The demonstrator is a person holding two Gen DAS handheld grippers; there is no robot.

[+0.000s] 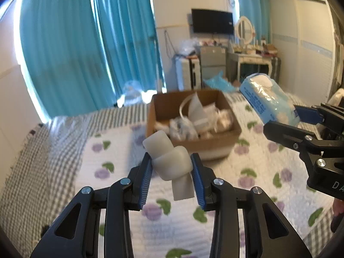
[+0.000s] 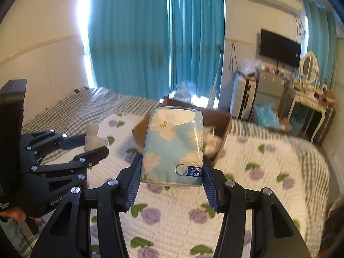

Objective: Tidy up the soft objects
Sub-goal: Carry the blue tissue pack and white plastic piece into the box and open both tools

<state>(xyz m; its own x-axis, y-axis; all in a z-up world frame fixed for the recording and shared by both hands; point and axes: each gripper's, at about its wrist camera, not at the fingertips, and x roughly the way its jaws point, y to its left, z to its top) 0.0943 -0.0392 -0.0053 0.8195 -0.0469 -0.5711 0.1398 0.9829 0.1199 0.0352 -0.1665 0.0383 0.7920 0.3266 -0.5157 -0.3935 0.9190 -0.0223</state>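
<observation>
My left gripper (image 1: 171, 167) is shut on a knotted white foam strip (image 1: 169, 161), held above the bed; the same gripper (image 2: 94, 143) and foam strip (image 2: 93, 142) show at the left of the right wrist view. My right gripper (image 2: 173, 172) is shut on a light blue tissue pack with white flowers (image 2: 174, 144), also lifted off the quilt. In the left wrist view that tissue pack (image 1: 268, 99) and the right gripper (image 1: 288, 118) sit at the right. An open cardboard box (image 1: 157, 107) holding several white soft items lies on the bed ahead of both grippers.
The bed carries a white quilt with purple flowers (image 2: 167, 215) over a checked sheet (image 1: 32, 161). Teal curtains (image 2: 154, 38) hang behind. A dresser with a mirror (image 1: 244, 30), a wall television (image 1: 211, 21), a small fridge and a wardrobe (image 1: 301, 43) stand at the right.
</observation>
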